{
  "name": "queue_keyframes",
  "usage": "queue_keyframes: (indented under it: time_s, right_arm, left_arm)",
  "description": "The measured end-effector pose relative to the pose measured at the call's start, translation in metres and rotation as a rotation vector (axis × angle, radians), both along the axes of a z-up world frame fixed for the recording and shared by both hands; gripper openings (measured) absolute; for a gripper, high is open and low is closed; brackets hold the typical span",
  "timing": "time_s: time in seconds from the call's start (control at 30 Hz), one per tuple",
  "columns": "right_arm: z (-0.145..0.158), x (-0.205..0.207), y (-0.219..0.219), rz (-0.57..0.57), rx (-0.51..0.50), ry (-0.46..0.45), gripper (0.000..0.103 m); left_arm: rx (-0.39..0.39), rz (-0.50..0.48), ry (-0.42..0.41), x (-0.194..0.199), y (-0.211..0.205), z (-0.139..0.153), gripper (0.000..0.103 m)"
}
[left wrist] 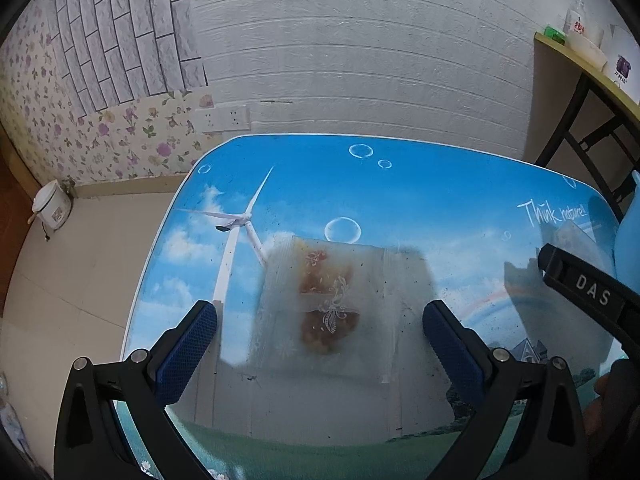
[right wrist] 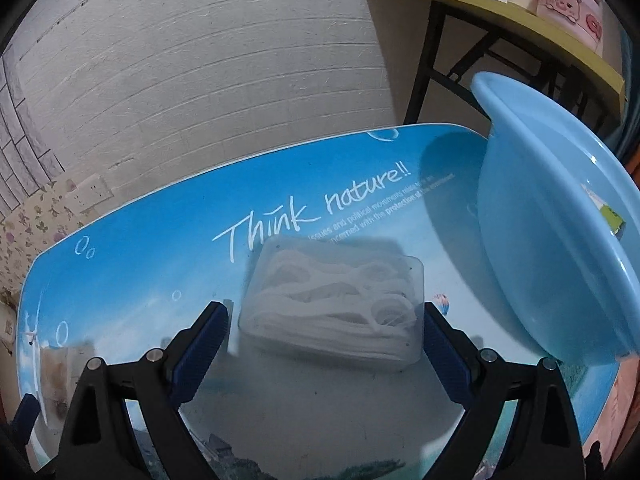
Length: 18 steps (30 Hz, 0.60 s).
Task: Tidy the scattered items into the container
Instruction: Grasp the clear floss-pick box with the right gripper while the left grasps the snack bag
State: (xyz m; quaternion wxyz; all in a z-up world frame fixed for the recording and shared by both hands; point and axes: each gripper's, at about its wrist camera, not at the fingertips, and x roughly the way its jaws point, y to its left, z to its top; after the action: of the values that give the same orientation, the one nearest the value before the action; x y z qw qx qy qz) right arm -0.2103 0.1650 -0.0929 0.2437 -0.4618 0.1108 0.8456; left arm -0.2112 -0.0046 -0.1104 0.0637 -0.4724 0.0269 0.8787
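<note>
A clear packet (left wrist: 328,304) with reddish-brown contents and a white floral print lies flat on the blue printed table (left wrist: 400,184). My left gripper (left wrist: 320,320) hovers over it, open, its blue pads either side and apart from it. A clear plastic box of white floss picks (right wrist: 336,300) lies on the table (right wrist: 140,248) in the right wrist view. There my right gripper (right wrist: 326,320) stands open around the box, pads not touching it. The light blue basin (right wrist: 560,232) sits tilted at the right. The right gripper's black body (left wrist: 592,292) shows at the left wrist view's right edge.
A white brick-pattern wall (left wrist: 360,40) runs behind the table. A yellow shelf (right wrist: 500,20) on black legs carries cups and jars at the back right. A white pot (left wrist: 52,204) stands on the floor at the left. The packet (right wrist: 56,380) appears again, blurred, at the right view's left edge.
</note>
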Motion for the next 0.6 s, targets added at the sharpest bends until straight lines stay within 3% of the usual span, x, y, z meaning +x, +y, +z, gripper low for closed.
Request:
queue_keyframes:
  time_s: [0.13,0.2,0.23,0.33,0.4,0.6]
  right_arm:
    - [0.0,-0.003,-0.001,-0.008,-0.005,0.005,0.095]
    - [0.0,-0.005,-0.004,0.019,-0.007,0.014,0.091]
    - [0.002,-0.005,-0.004,0.037,-0.011,0.02,0.084]
    - [0.001,-0.009,-0.003,0.084,-0.019,0.029,0.083]
    - [0.002,-0.007,-0.004,0.1,-0.023,0.036,0.082]
    - [0.0,-0.001,-0.009,0.212,-0.058,0.056,0.082]
  left_arm:
    - [0.0,0.001,0.002,-0.001,-0.001,-0.002,0.103]
    - [0.001,0.002,0.003,-0.001,-0.001,-0.002,0.103]
    - [0.001,0.003,0.004,0.0,0.0,-0.002,0.103]
    - [0.006,0.001,0.007,0.0,-0.001,-0.001,0.102]
    - [0.008,0.005,0.014,0.002,-0.003,0.0,0.097]
    - [0.011,0.003,0.041,0.009,-0.006,0.005,0.068]
